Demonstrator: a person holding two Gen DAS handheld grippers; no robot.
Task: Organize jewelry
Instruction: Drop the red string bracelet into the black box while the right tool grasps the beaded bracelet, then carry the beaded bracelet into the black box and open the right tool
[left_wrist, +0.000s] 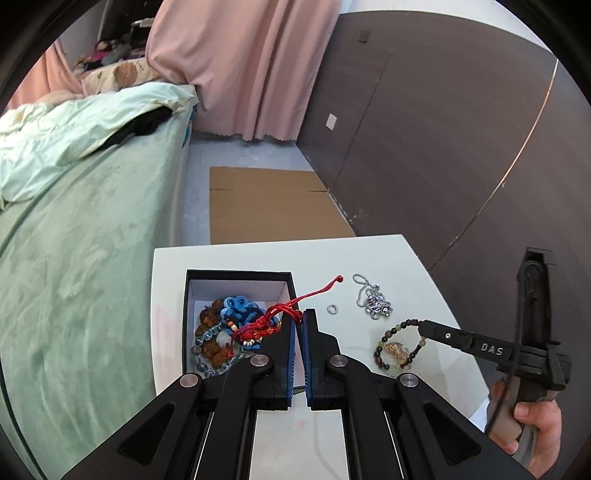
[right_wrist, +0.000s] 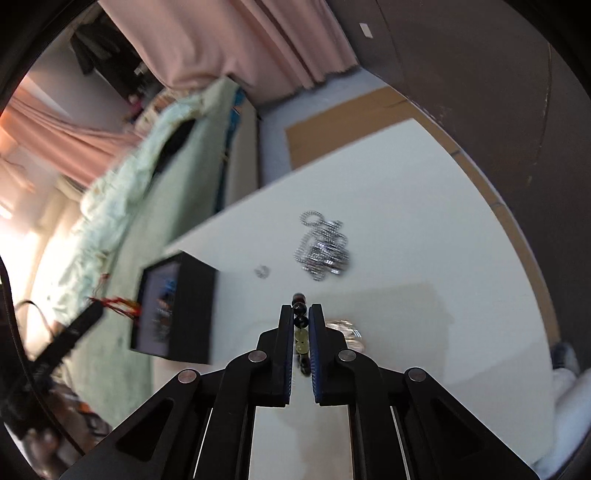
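A black box (left_wrist: 192, 295) with a white inside holds blue, brown and clear bead bracelets (left_wrist: 218, 332). A red cord bracelet (left_wrist: 280, 314) drapes over its right wall, the tail pointing to 2 o'clock. At 3 o'clock of the box lie a small silver ring (left_wrist: 332, 309), a heaped ball chain (left_wrist: 373, 301) and, at 4 o'clock, a dark bead bracelet (left_wrist: 397, 347) with an amber pendant.

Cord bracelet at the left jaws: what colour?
Red cord bracelet, draped over the box rim; clearest in the left wrist view.
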